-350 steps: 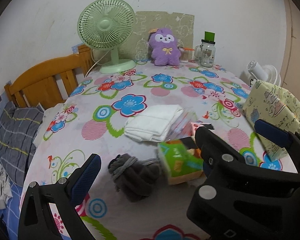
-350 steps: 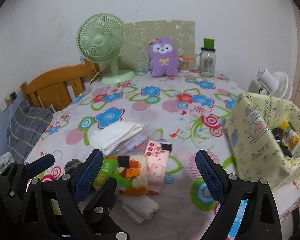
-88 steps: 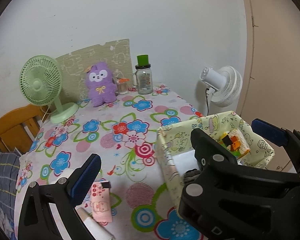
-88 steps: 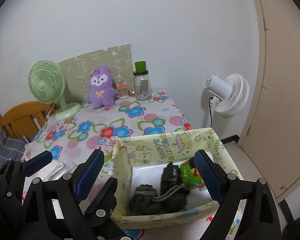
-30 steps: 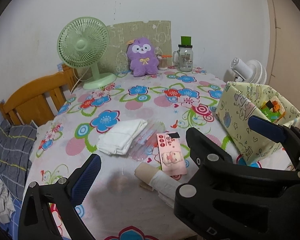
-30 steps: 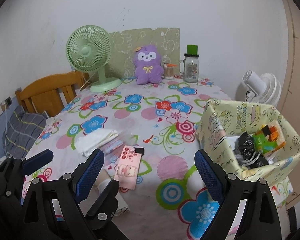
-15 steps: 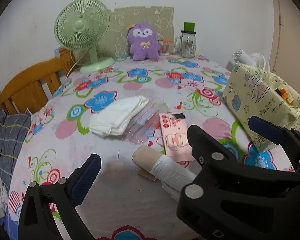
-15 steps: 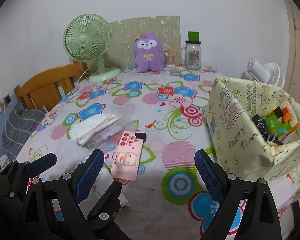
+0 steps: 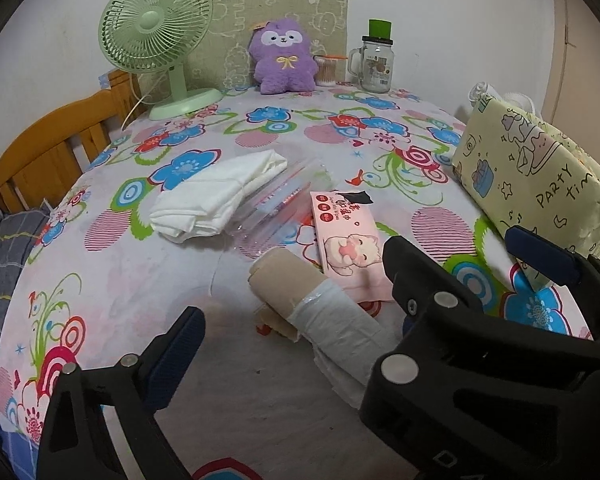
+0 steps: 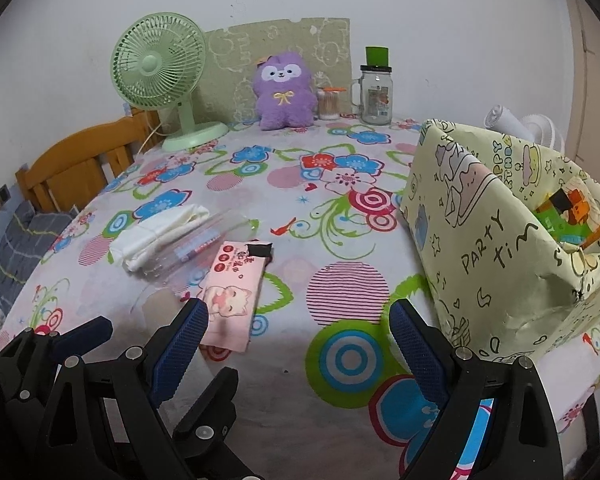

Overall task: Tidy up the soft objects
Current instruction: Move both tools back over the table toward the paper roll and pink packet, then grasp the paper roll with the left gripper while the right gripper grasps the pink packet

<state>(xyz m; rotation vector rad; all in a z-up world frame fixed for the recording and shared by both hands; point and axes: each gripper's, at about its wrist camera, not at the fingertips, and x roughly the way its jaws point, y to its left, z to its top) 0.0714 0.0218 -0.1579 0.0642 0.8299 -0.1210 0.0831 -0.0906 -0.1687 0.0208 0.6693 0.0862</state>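
Observation:
A beige and white rolled cloth (image 9: pixel 320 312) lies on the flowered table just ahead of my open, empty left gripper (image 9: pixel 356 292). A pink tissue pack (image 9: pixel 346 240) (image 10: pixel 232 280) lies behind it. A folded white cloth (image 9: pixel 216 196) (image 10: pixel 156 236) and a clear zip bag (image 9: pixel 276 204) lie further left. The yellow-green paper box (image 10: pixel 496 248) (image 9: pixel 536 168) stands at the right with a green-orange pack (image 10: pixel 568 216) inside. My right gripper (image 10: pixel 296 344) is open and empty over the table's front, between the tissue pack and the box.
A green desk fan (image 9: pixel 160 40), a purple plush (image 9: pixel 284 60), a small swab jar (image 9: pixel 326 70) and a glass mug jar (image 9: pixel 376 64) stand along the back wall. A wooden chair back (image 9: pixel 52 152) is at the left edge. A white fan (image 10: pixel 524 124) stands behind the box.
Both grippers have dropped lower and moved closer to the table. The rolled cloth and tissue pack now sit nearer and larger in the left wrist view. Nothing was grasped.

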